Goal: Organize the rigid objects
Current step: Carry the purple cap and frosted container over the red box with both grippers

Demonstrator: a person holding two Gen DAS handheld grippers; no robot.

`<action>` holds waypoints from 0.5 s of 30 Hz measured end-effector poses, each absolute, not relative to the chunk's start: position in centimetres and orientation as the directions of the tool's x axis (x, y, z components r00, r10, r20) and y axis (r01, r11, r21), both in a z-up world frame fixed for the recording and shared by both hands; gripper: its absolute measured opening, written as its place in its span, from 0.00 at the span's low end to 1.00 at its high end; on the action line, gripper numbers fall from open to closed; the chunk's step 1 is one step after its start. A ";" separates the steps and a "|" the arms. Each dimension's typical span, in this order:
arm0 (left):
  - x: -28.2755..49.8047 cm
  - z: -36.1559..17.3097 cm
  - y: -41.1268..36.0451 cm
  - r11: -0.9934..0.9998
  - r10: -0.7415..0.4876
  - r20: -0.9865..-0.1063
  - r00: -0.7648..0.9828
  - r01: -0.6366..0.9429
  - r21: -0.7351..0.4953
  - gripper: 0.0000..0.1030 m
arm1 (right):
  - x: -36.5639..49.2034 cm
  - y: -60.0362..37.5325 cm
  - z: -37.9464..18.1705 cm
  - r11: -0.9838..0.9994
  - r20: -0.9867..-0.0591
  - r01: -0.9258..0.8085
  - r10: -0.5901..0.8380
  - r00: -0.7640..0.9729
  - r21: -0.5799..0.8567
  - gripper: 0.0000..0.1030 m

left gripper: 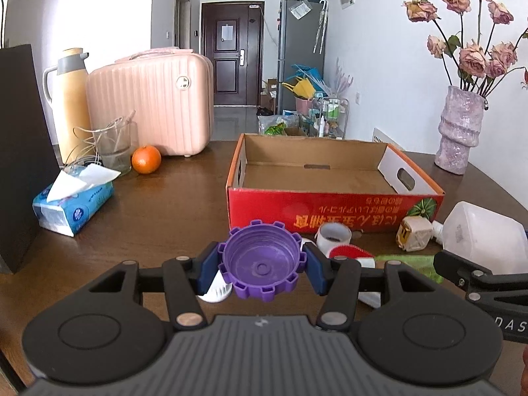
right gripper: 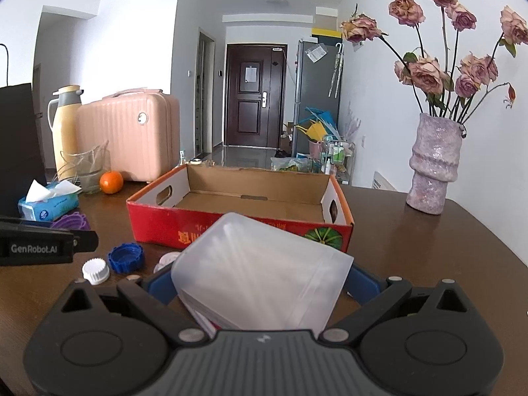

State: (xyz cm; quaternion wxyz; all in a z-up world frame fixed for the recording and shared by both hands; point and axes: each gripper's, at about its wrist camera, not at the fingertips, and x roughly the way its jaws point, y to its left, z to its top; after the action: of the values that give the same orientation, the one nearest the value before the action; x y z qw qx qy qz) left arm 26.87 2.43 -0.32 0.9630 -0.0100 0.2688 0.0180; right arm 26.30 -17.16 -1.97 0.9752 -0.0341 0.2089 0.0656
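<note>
My left gripper [left gripper: 261, 269] is shut on a purple notched cap [left gripper: 262, 260], held above the table in front of the red cardboard box [left gripper: 330, 211]. My right gripper [right gripper: 260, 283] is shut on a translucent white plastic container [right gripper: 260, 277], which also shows in the left wrist view [left gripper: 481, 234]; it sits in front of the open, empty box [right gripper: 237, 224]. On the table lie a blue cap [right gripper: 126, 257], a white ribbed cap [right gripper: 95, 271], a white ring [left gripper: 333, 236], a small toy car [left gripper: 414, 232] and a red-and-white piece [left gripper: 349, 252].
A tissue pack [left gripper: 71, 204], an orange [left gripper: 146, 159], a glass jar [left gripper: 114, 147], a pink suitcase [left gripper: 151, 102] and a thermos [left gripper: 71, 99] stand at the left. A vase of dried roses [right gripper: 432, 168] stands at the right. A black bag [left gripper: 19, 151] stands far left.
</note>
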 end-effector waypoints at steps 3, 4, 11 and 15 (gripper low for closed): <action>27.6 0.1 2.2 0.999 0.031 -0.513 0.858 -0.041 -0.008 0.54 | 27.1 -17.0 -1.5 0.988 -0.407 -0.144 0.112 0.906 -0.049 0.99; 27.9 0.3 2.1 0.999 0.033 -0.511 0.859 -0.042 -0.007 0.54 | 27.4 -17.0 -1.4 0.988 -0.406 -0.146 0.113 0.907 -0.050 0.99; 30.0 1.3 1.8 0.998 0.044 -0.498 0.866 -0.057 -0.011 0.54 | 29.7 -16.8 -0.5 0.986 -0.392 -0.156 0.119 0.912 -0.065 0.99; 31.4 1.8 1.6 0.997 0.049 -0.495 0.868 -0.070 -0.024 0.54 | 31.2 -16.8 -0.1 0.985 -0.389 -0.157 0.116 0.914 -0.075 0.99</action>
State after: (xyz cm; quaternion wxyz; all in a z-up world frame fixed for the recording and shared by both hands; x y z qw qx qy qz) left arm 31.35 1.57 1.78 0.9662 -0.0204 0.2553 0.0310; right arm 31.24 -16.83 -0.07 0.9769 -0.0523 0.1952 0.0698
